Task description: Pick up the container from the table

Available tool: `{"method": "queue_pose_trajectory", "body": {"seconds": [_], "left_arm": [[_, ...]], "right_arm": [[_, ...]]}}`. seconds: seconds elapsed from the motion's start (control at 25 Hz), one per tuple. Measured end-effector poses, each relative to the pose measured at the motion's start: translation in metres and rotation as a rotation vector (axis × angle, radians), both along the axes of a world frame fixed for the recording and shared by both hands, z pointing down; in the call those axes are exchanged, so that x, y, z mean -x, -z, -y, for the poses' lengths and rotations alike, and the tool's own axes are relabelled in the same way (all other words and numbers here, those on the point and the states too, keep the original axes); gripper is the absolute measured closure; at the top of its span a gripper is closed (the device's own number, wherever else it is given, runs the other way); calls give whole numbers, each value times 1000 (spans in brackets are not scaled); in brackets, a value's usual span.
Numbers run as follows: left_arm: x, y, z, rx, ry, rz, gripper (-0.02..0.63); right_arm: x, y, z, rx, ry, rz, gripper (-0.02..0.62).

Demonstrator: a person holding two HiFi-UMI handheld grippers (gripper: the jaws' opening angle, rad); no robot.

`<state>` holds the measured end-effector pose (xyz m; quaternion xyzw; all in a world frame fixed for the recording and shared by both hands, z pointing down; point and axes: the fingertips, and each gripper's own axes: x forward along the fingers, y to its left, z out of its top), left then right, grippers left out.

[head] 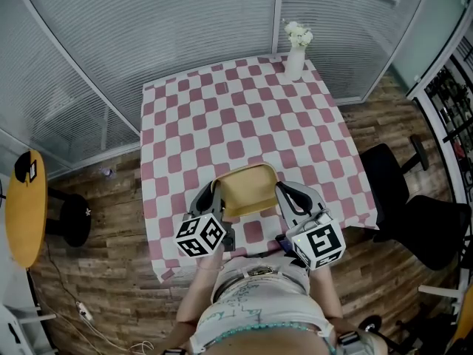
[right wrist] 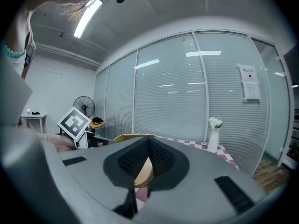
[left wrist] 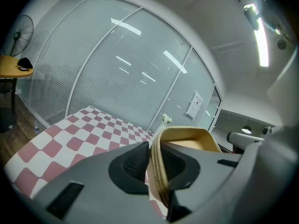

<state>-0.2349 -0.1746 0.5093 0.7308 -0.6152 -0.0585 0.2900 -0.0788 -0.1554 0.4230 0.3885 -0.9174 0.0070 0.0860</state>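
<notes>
Container hangs between my two grippers above the near table edge. The left gripper has its jaws nearly closed, pinching the left rim, and the right gripper does likewise on the right rim. It looks clear of the table, so I judge the pickup nearly done. Its mouth faces up, and the longer side seemingly runs gripper to gripper.
</notes>
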Motion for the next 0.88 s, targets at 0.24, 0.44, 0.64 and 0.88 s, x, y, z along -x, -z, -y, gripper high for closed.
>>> {"method": "queue_pose_trajectory", "body": {"seconds": [0.24, 0.44, 0.64, 0.88], "left_arm": [[-1, 30, -4, -65, -5, -2, 557], [-2, 43, -7, -96, -6, -4, 557], [-4, 48, -12, -107, -6, 0, 557], [-9, 48, -16, -103, -7, 10, 557]], "right_arm": [[-2, 15, -4, -29, -3, 10, 601], [1, 25, -9, -47, 19, 26, 602], [3, 31, -12, -63, 36, 42, 603], [1, 33, -15, -64, 48, 52, 603]]}}
